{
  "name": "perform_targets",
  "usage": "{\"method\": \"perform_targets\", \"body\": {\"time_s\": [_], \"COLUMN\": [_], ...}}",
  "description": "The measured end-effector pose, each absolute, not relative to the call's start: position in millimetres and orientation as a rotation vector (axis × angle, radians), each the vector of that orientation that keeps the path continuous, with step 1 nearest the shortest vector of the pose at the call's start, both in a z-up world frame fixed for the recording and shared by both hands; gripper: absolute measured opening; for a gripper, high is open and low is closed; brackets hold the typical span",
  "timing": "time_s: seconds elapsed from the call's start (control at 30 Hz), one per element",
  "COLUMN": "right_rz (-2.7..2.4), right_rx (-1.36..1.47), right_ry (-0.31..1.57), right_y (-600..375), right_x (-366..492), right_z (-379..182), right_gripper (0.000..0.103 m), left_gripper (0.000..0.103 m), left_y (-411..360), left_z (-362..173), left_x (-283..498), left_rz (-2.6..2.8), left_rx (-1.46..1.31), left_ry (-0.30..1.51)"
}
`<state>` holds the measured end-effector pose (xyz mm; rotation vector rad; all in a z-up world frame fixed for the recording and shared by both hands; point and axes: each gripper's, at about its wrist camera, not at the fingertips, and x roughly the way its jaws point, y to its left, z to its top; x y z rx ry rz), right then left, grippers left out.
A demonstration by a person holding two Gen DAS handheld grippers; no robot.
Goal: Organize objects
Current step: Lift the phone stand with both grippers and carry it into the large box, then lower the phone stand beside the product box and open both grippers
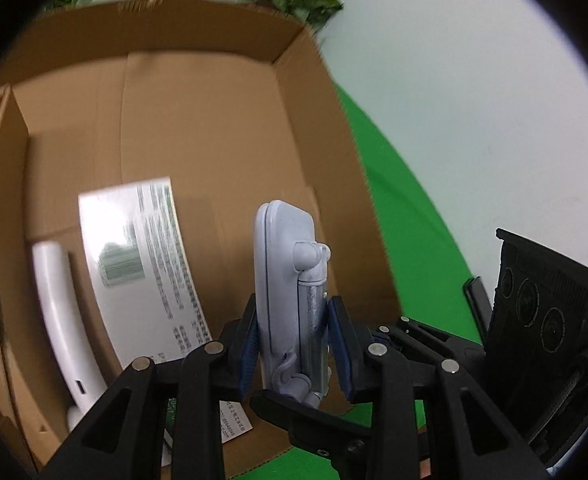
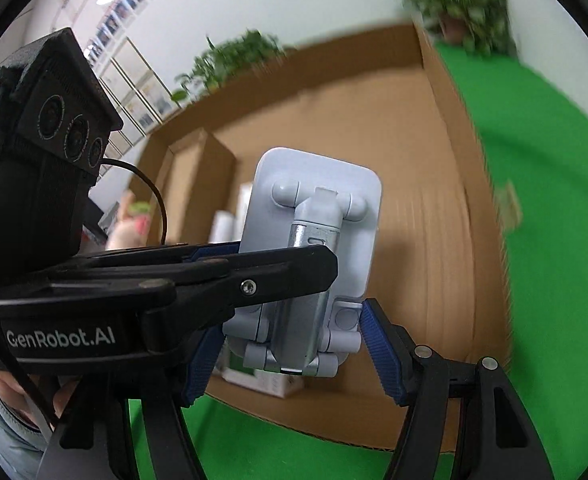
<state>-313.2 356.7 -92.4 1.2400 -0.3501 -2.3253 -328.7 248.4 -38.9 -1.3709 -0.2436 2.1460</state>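
Left wrist view: the left tongs (image 1: 296, 344) are clamped on a pale folding stand (image 1: 289, 292), blue pads pressing both its sides, and hold it upright over the near edge of an open cardboard box (image 1: 197, 120). Inside the box, a printed white sheet (image 1: 141, 264) lies on the floor, and a white curved piece (image 1: 63, 320) rests beside it along the left wall. Green tabletop (image 1: 398, 240) shows to the right of the box, with the other gripper's black body (image 1: 546, 320) at the right edge. Right wrist view: the stand (image 2: 314, 240) appears from its back, hinge and metal arm facing the camera, with the left tongs' black finger crossing in front of it. The right tongs (image 2: 294, 352) stand apart, one blue pad on each side of the stand's folded base; whether either pad touches it cannot be told. Potted plants (image 2: 462, 4) stand beyond the box (image 2: 414, 160), blurred.
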Motion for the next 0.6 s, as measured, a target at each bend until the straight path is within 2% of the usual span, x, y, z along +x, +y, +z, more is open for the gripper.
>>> {"method": "perform_targets", "body": {"time_s": [0.23,0.4,0.6], "right_rz": [-2.262,-2.245,-2.230], "right_rx": [1.360,1.406,1.482], "right_ry": [-0.371,-0.297,-0.202], "right_y": [364.4,357.5,346.1], "right_x": [-319.4,-316.6,-318.5], "right_z": [-127.7,-130.9,-135.2], "right_gripper": [0.064,0.064,0.066], "left_gripper": [0.032,0.037,0.036], "left_y": [259.7,253.6,237.7], "left_z": [-66.2,-71.5,-62.4], "left_x": [-330.7,-326.6,-313.9], "left_rz": [2.125,2.150,2.157], "left_rx": [-1.461,-1.521,-1.496], "left_ry": [-0.246,-0.245,-0.280]}}
